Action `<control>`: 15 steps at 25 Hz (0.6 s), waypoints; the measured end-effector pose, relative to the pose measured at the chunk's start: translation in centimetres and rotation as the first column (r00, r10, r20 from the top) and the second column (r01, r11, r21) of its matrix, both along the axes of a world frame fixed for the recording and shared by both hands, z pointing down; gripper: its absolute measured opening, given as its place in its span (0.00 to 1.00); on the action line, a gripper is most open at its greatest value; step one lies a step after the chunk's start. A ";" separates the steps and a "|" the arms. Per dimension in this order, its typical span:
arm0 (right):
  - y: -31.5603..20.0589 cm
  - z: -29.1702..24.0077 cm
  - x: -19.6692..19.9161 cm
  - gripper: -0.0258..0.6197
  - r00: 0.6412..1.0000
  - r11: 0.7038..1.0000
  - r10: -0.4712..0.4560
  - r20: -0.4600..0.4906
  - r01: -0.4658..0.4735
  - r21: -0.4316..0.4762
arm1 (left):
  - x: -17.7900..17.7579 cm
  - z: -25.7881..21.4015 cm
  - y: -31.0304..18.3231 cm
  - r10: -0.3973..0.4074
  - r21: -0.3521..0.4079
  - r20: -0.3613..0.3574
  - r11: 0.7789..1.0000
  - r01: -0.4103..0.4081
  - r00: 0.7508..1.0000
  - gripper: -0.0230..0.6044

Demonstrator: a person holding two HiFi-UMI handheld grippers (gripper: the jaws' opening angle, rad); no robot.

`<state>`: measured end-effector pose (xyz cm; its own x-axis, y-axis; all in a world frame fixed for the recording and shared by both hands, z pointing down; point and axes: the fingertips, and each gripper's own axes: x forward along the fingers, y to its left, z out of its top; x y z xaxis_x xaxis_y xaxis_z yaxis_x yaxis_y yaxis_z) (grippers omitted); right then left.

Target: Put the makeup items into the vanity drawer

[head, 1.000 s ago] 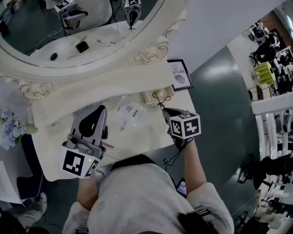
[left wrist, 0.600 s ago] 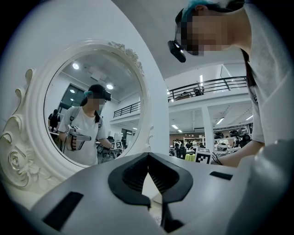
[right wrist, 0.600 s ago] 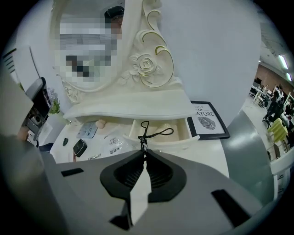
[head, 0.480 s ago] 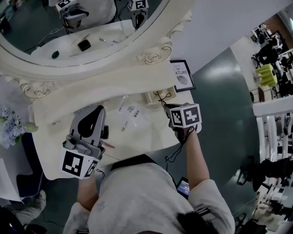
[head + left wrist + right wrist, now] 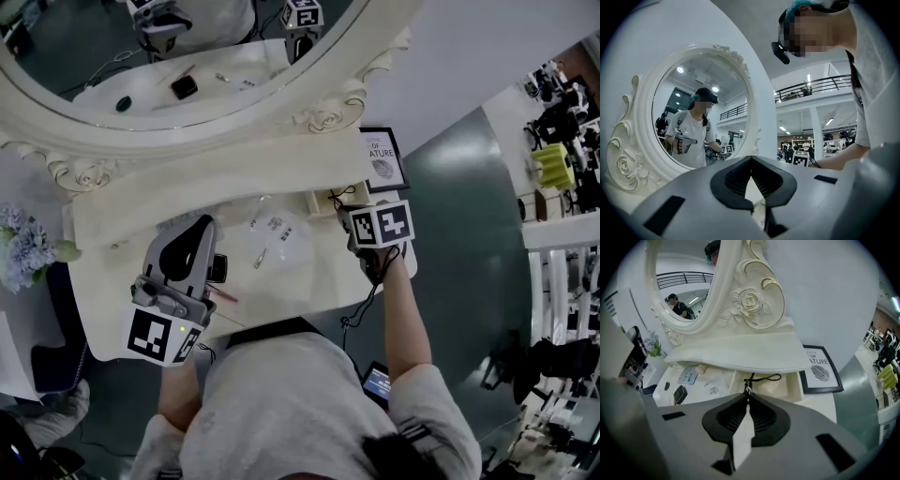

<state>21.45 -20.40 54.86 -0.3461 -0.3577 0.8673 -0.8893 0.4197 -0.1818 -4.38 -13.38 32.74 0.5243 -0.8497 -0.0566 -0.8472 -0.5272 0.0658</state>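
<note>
Cream vanity [image 5: 309, 281], gold-edged scrollwork [image 5: 752, 303]; black-framed print [image 5: 384, 159]; white tag [image 5: 743, 437], black cord [image 5: 764, 378]; flowers [image 5: 21, 248] seemingly pale blue.

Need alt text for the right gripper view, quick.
The right tool is shut on a white tag with a black cord, pointing down at the vanity's open drawer. A framed print stands to the right, with the carved mirror above.

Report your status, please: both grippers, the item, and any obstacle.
Left gripper shut, empty. Right gripper shut on black cord with white tag, at open drawer. Nothing seen in the way; shelf overhangs drawer.
</note>
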 end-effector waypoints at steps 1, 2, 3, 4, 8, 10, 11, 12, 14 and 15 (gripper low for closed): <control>-0.2 0.1 -0.1 0.09 1.000 1.000 0.000 0.003 0.000 -0.003 | -0.1 0.0 0.0 -0.004 0.000 0.000 1.000 0.004 1.000 0.06; -0.4 0.2 -0.2 0.09 1.000 1.000 0.001 0.006 -0.001 -0.006 | -0.2 0.0 0.0 -0.009 -0.001 0.001 1.000 0.009 1.000 0.06; -0.6 0.3 -0.3 0.09 1.000 1.000 0.001 0.009 -0.001 -0.009 | -0.4 0.0 0.0 -0.014 -0.002 0.001 1.000 0.014 1.000 0.06; -0.8 0.4 -0.4 0.09 1.000 1.000 0.002 0.011 -0.001 -0.012 | -0.5 0.0 0.0 -0.019 -0.003 0.002 1.000 0.019 1.000 0.06; -1.2 1.1 -0.7 0.09 1.000 1.000 -0.005 0.002 0.005 -0.024 | -1.0 0.0 0.1 -0.036 -0.004 0.003 0.999 0.037 0.999 0.06; -1.4 1.4 -0.9 0.09 1.000 0.999 -0.007 0.005 0.007 -0.033 | -1.2 0.0 0.1 -0.043 -0.005 0.004 0.999 0.043 0.999 0.06; -1.5 1.6 -1.0 0.09 1.000 0.999 -0.008 0.007 0.008 -0.038 | -1.3 0.0 0.1 -0.047 -0.005 0.005 0.999 0.047 0.999 0.06; -1.6 1.8 -1.1 0.09 1.000 0.999 -0.008 0.006 0.009 -0.043 | -1.4 0.0 0.2 -0.050 -0.006 0.005 0.999 0.050 0.999 0.06; -1.8 2.1 -1.2 0.09 1.000 0.999 -0.011 -0.004 0.011 -0.045 | -1.6 0.0 0.3 -0.057 -0.006 0.007 0.998 0.057 0.998 0.06; -1.9 2.2 -1.2 0.09 1.000 0.999 -0.013 -0.012 0.012 -0.044 | -1.7 0.0 0.3 -0.061 -0.006 0.008 0.998 0.061 0.998 0.06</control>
<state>20.24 -22.33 57.03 -0.3398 -0.3152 0.8861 -0.8862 0.4227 -0.1895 -6.05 -13.06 32.79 0.4719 -0.8804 -0.0467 -0.8783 -0.4740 0.0621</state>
